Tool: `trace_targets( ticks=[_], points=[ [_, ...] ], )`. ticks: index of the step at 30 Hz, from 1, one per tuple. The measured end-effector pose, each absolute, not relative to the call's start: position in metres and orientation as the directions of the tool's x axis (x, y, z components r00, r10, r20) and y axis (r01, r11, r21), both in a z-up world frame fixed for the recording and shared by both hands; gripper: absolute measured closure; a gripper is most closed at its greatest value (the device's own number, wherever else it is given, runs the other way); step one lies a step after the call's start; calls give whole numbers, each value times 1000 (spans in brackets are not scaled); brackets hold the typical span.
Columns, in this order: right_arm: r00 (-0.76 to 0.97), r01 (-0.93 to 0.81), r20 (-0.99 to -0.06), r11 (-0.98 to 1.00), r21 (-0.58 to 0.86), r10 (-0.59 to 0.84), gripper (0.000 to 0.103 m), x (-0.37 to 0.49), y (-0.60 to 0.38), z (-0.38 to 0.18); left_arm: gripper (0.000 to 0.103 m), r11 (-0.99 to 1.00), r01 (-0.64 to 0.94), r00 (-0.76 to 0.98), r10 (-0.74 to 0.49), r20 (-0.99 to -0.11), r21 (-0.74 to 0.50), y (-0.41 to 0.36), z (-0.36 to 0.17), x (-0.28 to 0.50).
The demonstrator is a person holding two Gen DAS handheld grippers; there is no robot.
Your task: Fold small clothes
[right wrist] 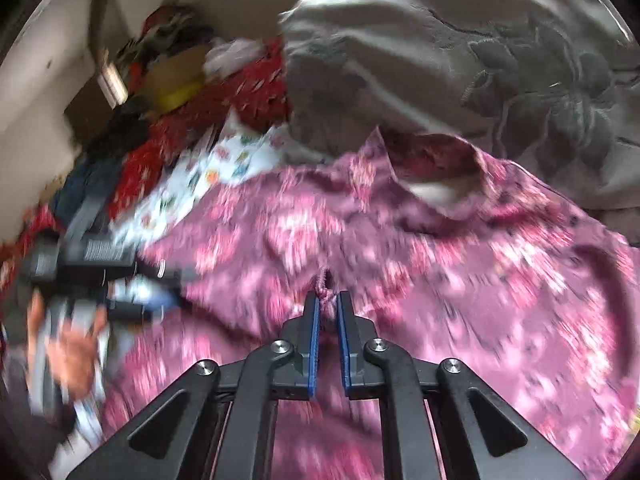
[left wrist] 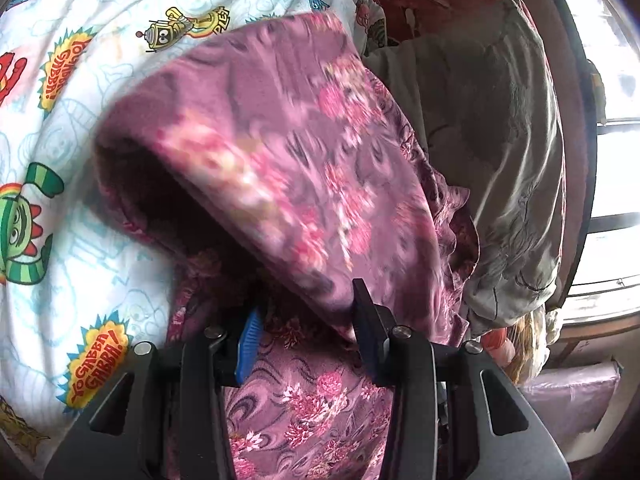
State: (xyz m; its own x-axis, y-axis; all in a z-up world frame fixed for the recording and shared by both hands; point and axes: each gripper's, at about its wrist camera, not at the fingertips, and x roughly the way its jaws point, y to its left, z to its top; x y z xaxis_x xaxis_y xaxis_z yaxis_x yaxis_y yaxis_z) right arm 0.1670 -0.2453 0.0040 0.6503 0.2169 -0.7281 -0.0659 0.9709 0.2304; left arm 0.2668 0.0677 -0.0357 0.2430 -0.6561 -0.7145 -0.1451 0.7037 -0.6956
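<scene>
Pinching a bunched bit of the purple flower cloth (right wrist: 400, 264), the right gripper (right wrist: 328, 300) has its two blue-lined fingers squeezed nearly together on the fabric at 6 o'clock in the right wrist view. The cloth spreads out from there toward 3 o'clock and up to 12 o'clock, all blurry. In the left wrist view, the left gripper (left wrist: 306, 312) sits at 6 o'clock with its fingers spread wide apart. A fold of the same purple flower cloth (left wrist: 280, 160) hangs over and between them, draped against the right finger, but the fingers are not squeezing it. More of the cloth lies flat under the gripper. The cloth rests on a white cartoon sheet (left wrist: 80, 120), which fills the left wrist view from 7 o'clock up to 12 o'clock. Past the cloth, toward 2 o'clock, lies a gray blanket (left wrist: 500, 160) with a flower stitched on it. Farther off in the right wrist view, at 10 o'clock, a red patterned cloth (right wrist: 248, 96) lies beside a pile of other things, too blurry to name.
</scene>
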Motion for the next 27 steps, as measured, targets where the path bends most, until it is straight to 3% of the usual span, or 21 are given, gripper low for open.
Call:
trace_targets(
  ticks=[3, 7, 8, 9, 11, 12, 16, 17, 18, 19, 27],
  points=[
    [581, 28, -800, 979, 204, 150, 101, 136, -262, -19, 64, 711, -141, 238, -651, -720, -689, 68, -35, 264],
    [684, 148, -693, 887, 437, 227, 92, 115, -292, -5, 64, 719, -138, 234, -645, -728, -681, 68, -34, 262],
    [704, 157, -660, 849, 505, 262, 84, 116, -297, -3, 64, 719, -140, 233, -644, -729, -680, 69, -34, 262],
    [718, 171, -628, 799, 577, 300, 60, 120, -301, -4, 63, 719, -143, 232, -644, -729, -680, 70, -34, 262],
    [731, 209, -604, 739, 640, 317, 35, 131, -301, -10, 63, 718, -144, 232, -645, -728, -681, 68, -34, 263],
    [729, 223, -603, 720, 657, 325, 35, 141, -295, -14, 62, 718, -144, 230, -645, -729, -681, 67, -34, 263],
    [705, 258, -613, 677, 689, 355, 35, 174, -275, -34, 61, 724, -149, 227, -638, -736, -673, 66, -33, 264],
    [717, 260, -613, 690, 676, 331, 44, 178, -269, -34, 61, 726, -148, 225, -636, -738, -671, 65, -33, 265],
    [728, 252, -608, 702, 666, 316, 73, 180, -268, -32, 61, 728, -148, 223, -635, -740, -669, 65, -32, 265],
    [727, 251, -610, 704, 664, 317, 89, 180, -270, -28, 60, 731, -148, 222, -632, -743, -666, 64, -31, 265],
    [816, 209, -538, 761, 615, 211, 92, 136, -318, 23, 55, 739, -159, 241, -614, -752, -654, 57, -25, 257]
  ],
)
